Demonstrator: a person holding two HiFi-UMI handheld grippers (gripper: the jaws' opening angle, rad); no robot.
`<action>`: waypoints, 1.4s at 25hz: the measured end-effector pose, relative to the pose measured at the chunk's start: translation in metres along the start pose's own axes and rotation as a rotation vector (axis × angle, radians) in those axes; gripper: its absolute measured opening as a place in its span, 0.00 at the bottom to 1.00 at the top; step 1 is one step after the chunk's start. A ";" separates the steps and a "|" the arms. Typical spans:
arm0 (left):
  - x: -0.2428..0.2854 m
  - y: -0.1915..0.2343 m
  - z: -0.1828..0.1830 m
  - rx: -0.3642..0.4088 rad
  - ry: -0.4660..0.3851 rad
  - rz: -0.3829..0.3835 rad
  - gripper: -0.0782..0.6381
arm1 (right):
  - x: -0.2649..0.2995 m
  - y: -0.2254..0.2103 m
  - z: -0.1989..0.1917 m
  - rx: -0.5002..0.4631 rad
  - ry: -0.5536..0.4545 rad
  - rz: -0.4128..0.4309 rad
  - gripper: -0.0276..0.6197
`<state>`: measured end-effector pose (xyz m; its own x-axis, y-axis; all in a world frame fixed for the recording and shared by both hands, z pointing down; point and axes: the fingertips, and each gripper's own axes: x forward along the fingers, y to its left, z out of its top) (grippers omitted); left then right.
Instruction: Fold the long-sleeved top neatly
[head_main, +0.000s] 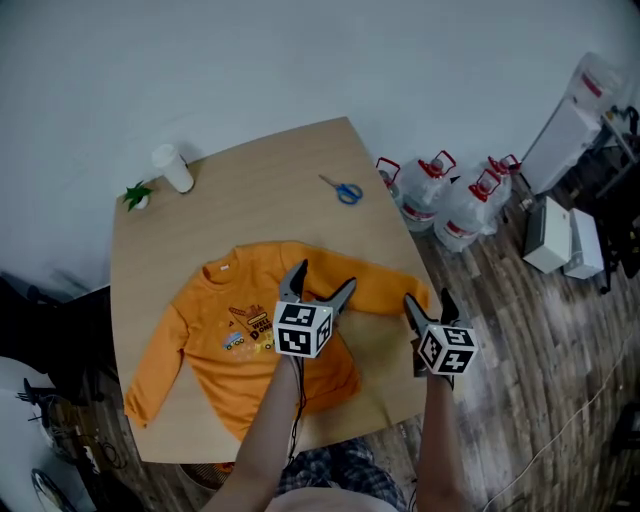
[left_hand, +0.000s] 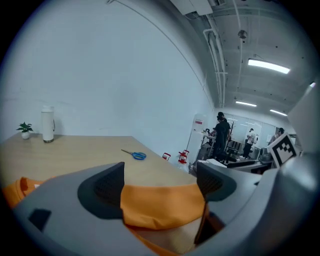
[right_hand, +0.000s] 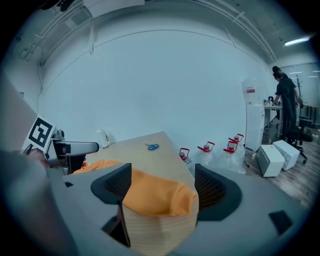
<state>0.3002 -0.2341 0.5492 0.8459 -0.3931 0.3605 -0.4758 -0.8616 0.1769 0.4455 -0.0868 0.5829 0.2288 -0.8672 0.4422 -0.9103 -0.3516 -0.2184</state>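
Overhead, the head view shows the orange top (head_main: 225, 335) spread face up on the tabletop (head_main: 300, 170), its collar toward the far left and one sleeve (head_main: 385, 288) stretched toward the right edge. The left tool (head_main: 320, 280) hangs over that sleeve near the shoulder, and the right tool (head_main: 430, 300) hangs over its cuff end. Scissors (head_main: 346, 192) and a cup (head_main: 173, 168) sit well apart at the far side. Next, the left gripper view has the left tool's jaws standing wide, with a band of orange sleeve (left_hand: 162, 205) lying between them and no pinch visible. Last, the right gripper view has the right tool's jaws also apart, fairly wide, with the cuff end (right_hand: 155, 195) between them at the tabletop's edge; the pads do not appear to press it. The step in hand looks like the first fold, taking the sleeve at two points, and nothing seems folded yet. The next move likely calls for both tools to close on the sleeve, lift together and carry it across the chest, keeping it flat without dragging the body.
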 end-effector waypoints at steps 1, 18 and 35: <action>0.007 -0.002 -0.008 -0.005 0.022 -0.003 0.73 | 0.004 -0.004 -0.007 0.011 0.020 -0.008 0.63; 0.051 -0.021 -0.084 -0.066 0.233 -0.023 0.73 | 0.040 -0.048 -0.084 0.121 0.282 -0.141 0.51; 0.046 -0.021 -0.088 -0.090 0.240 -0.023 0.73 | 0.046 -0.035 -0.078 0.150 0.267 -0.122 0.14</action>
<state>0.3277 -0.2063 0.6424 0.7804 -0.2770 0.5606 -0.4858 -0.8330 0.2648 0.4610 -0.0869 0.6789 0.2161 -0.6997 0.6810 -0.8162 -0.5122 -0.2673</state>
